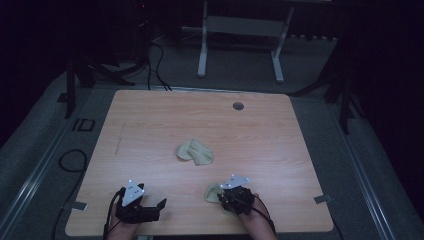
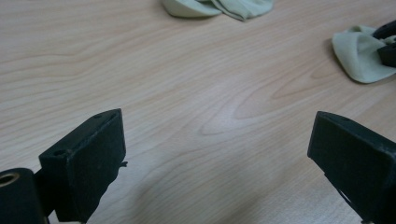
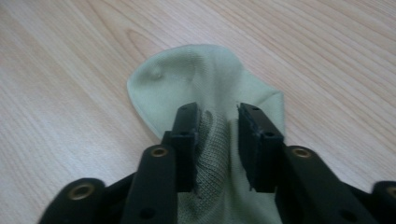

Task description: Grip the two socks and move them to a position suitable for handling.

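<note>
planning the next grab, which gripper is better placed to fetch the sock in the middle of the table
Left. The left gripper is open and empty over bare table, and the middle sock lies ahead of it. The right gripper has its jaws closed around the near sock, so it is occupied.

Bare wood across most of the table (image 1: 150,120): the whole far half, the left side and the right side open for passage. Only two soft, low obstacles: a crumpled pale green sock (image 1: 195,152) near the middle, and a second pale green sock (image 3: 205,88) at the near edge, pinched between the nearly closed jaws of the right gripper (image 3: 218,122). Clear strip of wood between the two socks. Left gripper (image 2: 215,149) at the near left, jaws spread wide, nothing but wood between and ahead of them. Small dark round grommet (image 1: 238,106) flush near the far edge.
</note>
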The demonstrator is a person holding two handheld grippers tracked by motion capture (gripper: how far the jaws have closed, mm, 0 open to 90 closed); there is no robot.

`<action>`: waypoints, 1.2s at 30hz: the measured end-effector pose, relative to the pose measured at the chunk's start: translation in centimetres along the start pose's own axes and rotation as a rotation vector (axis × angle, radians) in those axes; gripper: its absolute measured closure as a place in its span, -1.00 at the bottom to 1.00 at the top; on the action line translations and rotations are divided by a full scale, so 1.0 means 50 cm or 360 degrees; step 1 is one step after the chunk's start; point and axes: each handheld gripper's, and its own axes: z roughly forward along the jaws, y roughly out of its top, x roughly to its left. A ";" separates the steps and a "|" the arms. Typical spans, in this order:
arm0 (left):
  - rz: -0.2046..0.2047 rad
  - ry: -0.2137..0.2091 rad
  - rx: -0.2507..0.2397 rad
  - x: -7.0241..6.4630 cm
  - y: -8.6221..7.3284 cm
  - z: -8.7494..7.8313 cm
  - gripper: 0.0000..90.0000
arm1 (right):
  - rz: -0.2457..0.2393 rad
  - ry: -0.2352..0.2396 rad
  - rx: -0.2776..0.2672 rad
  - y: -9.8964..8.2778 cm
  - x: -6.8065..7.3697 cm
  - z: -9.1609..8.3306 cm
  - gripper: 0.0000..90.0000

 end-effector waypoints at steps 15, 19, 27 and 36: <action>0.0159 -0.0311 -0.0054 -0.085 0.039 0.037 -0.27 | -0.0057 0.0117 -0.0015 0.010 0.015 -0.007 -0.07; 0.0227 -0.0410 -0.0031 -0.119 0.048 0.057 0.08 | -0.0082 0.0106 -0.0059 0.013 0.024 -0.036 0.00; 0.0487 -0.0462 0.0055 -0.213 0.081 0.115 0.71 | -0.0070 0.0144 -0.0008 -0.018 0.037 -0.051 0.13; 0.0601 -0.0398 0.0241 -0.222 0.098 0.171 0.98 | -0.0078 0.0129 0.0045 -0.037 0.034 -0.038 0.21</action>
